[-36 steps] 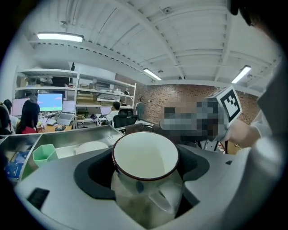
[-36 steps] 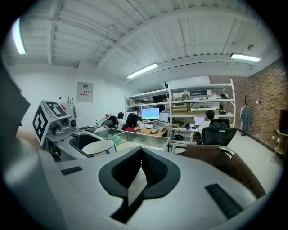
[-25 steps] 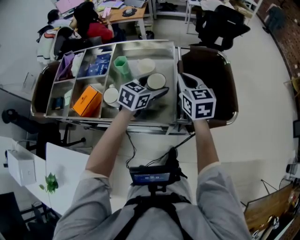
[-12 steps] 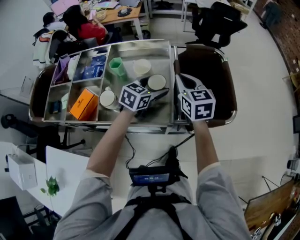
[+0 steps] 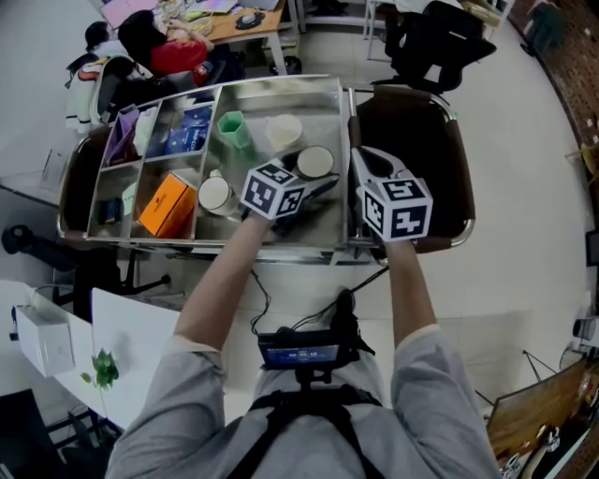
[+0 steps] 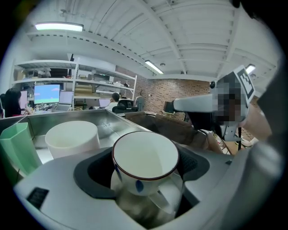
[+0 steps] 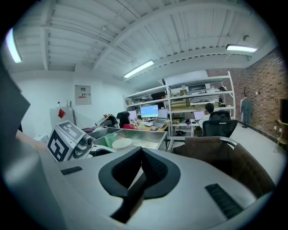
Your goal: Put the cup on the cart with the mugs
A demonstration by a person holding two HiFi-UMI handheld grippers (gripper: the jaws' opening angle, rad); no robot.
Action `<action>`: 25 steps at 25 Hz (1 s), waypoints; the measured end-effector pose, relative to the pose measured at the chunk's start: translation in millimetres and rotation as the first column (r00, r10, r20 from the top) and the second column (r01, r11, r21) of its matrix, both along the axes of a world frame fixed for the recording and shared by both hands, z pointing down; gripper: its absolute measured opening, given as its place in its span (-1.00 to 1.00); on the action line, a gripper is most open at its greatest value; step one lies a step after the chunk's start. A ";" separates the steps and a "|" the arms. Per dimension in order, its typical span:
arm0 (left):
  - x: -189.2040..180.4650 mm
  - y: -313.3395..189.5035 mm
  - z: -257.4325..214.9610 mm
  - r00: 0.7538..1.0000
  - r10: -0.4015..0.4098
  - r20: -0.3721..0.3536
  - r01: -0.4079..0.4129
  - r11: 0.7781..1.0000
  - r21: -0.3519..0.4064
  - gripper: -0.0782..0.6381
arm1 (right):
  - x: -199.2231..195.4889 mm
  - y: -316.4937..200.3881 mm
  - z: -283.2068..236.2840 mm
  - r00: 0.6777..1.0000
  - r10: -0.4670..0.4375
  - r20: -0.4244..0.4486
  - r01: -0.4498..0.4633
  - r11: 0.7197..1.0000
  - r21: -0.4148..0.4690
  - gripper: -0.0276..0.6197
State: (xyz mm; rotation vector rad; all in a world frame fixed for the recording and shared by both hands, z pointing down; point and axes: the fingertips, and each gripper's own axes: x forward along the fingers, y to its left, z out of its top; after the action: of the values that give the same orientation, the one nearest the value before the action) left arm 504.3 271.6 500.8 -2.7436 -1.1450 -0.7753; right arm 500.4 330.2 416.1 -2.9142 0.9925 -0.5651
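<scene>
A white cup [image 6: 145, 158] with a dark red rim and blue spots sits between the jaws of my left gripper [image 5: 310, 183], which is shut on it. In the head view the cup [image 5: 314, 162] is low over the right compartment of the steel cart tray [image 5: 335, 103]. I cannot tell whether it touches the tray floor. Just beyond it stand a white mug [image 5: 284, 130] and a green cup [image 5: 234, 131]; another white mug [image 5: 215, 195] is to the left. My right gripper [image 5: 367, 164] hovers at the tray's right rim, jaws shut on nothing [image 7: 140, 158].
Left compartments hold an orange box [image 5: 168, 204], blue packets [image 5: 193, 129] and a purple packet [image 5: 125, 137]. A brown bag [image 5: 416, 150] hangs on the cart's right end. A black office chair [image 5: 438, 42] stands beyond. People sit at a desk [image 5: 234, 23] at the far left.
The head view has shifted slightly. The left gripper keeps the cup in the same spot over the tray, and the right gripper has not moved.
</scene>
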 end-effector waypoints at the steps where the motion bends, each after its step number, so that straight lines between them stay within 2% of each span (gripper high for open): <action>1: -0.2 0.0 0.3 1.000 0.001 0.000 -0.001 1.000 0.000 0.34 | -0.4 -0.2 0.0 1.000 0.000 0.002 0.000 1.000 0.002 -0.91; 5: -0.9 1.0 -0.1 1.000 -0.003 -0.006 0.003 1.000 0.002 0.35 | -1.7 -0.5 -1.2 1.000 -0.004 0.003 0.004 1.000 0.008 -0.91; 6: -0.3 1.1 -1.8 1.000 -0.006 -0.011 0.006 1.000 0.001 0.43 | -1.8 -0.5 -1.4 1.000 -0.004 0.003 0.004 1.000 0.008 -0.91; 9: 2.4 0.9 -10.3 1.000 -0.009 -0.028 0.009 1.000 -0.007 0.49 | -2.1 0.9 0.5 1.000 -0.001 0.007 0.001 1.000 0.006 -0.91; 15: -1.7 0.1 -16.4 0.999 0.015 -0.029 -0.014 1.000 0.016 0.49 | -6.0 -0.4 3.2 1.000 -0.002 0.015 0.002 1.000 0.014 -0.91; 25: -11.4 -10.7 -47.8 0.997 -0.025 -0.079 0.025 1.000 0.009 0.49 | -15.6 3.0 -0.9 1.000 0.001 0.005 -0.001 1.000 0.000 -0.91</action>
State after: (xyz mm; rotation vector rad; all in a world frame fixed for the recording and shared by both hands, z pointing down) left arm 492.9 260.9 452.9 -2.7588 -1.0914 -0.6674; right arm 484.7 333.3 415.3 -2.9122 0.9908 -0.5717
